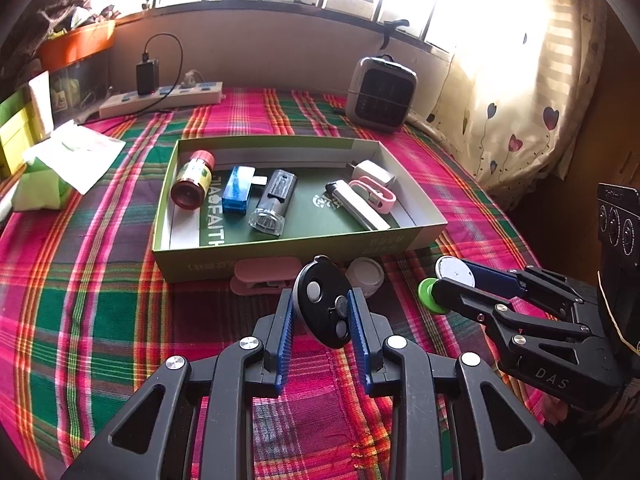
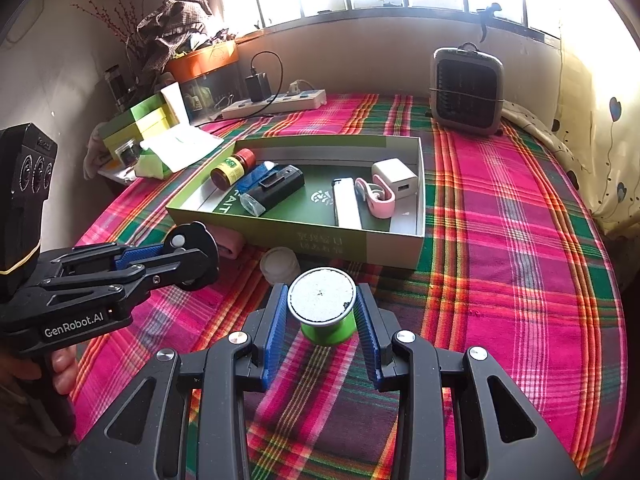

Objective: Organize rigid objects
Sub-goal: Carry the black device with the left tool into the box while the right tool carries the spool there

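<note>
Rigid objects are gathered in and around a shallow green cardboard box [image 1: 280, 246] on a pink and green plaid cloth [image 1: 100, 280]. A black oval key fob [image 1: 326, 304] is gripped between the blue pads of the left gripper [image 1: 322, 312]; its long axis runs away from the camera, tilted slightly to the left, with its buttons facing up. A green spool with a silver cap [image 2: 322, 308] is clamped upright in the right gripper [image 2: 322, 312], the flat cap facing up and towards the camera. Both are held in the air just in front of the box's near wall. Inside the box a brown bottle [image 1: 192, 180], a blue stick [image 1: 236, 190], a black torch [image 1: 274, 202] and a white bar [image 1: 358, 204] are laid with their long axes roughly across the box from near wall to far wall; a pink clip [image 1: 376, 196] and a white charger [image 1: 374, 174] are placed at its right end. A pink item [image 1: 264, 278] and a small white jar [image 1: 365, 274] by the near wall are partly hidden by the fob. The box print is hard to read. Both grippers are pointed forward and downward, side by side; fingers of a hand [image 2: 60, 368] are seen curled around the left handle.
</note>
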Motion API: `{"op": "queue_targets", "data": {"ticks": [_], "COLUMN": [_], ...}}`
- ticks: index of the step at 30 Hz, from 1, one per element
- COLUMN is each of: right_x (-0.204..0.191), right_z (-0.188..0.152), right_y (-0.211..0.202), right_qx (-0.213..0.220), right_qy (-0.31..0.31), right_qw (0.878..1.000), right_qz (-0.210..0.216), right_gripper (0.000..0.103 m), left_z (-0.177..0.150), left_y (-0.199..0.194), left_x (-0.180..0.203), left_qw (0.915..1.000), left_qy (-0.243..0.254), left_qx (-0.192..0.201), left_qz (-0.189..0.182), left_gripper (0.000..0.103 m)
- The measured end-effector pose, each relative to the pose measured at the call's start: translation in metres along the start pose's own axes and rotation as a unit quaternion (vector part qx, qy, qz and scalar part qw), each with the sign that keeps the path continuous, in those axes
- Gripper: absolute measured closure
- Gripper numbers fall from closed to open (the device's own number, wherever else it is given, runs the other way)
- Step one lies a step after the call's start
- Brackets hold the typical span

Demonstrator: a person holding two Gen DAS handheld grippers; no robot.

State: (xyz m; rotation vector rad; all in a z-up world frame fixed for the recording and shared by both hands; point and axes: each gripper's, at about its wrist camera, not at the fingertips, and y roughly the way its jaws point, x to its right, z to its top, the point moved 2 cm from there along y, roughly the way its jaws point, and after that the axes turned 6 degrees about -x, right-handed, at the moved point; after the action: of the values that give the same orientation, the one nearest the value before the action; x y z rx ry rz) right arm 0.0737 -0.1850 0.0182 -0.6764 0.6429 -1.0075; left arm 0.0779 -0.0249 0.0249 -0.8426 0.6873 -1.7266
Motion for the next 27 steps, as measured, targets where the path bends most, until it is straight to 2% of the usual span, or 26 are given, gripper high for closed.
{"op": "queue_targets", "data": {"ticks": [27], "right_x": [-0.006], "right_z": [0.035], "right_y": [-0.014], "right_qx": [0.039], "right_qy": [-0.002], "right_qw": [0.999], "right_qz": [0.004], "right_gripper": [0.068], "left_z": [0.023], "left_y": [-0.019], "left_x": [-0.006], "left_qw": [0.9993], "left_qy": [0.008], "left_qx": [0.028], "left_qz": [-0.022], "left_gripper": [0.078]}}
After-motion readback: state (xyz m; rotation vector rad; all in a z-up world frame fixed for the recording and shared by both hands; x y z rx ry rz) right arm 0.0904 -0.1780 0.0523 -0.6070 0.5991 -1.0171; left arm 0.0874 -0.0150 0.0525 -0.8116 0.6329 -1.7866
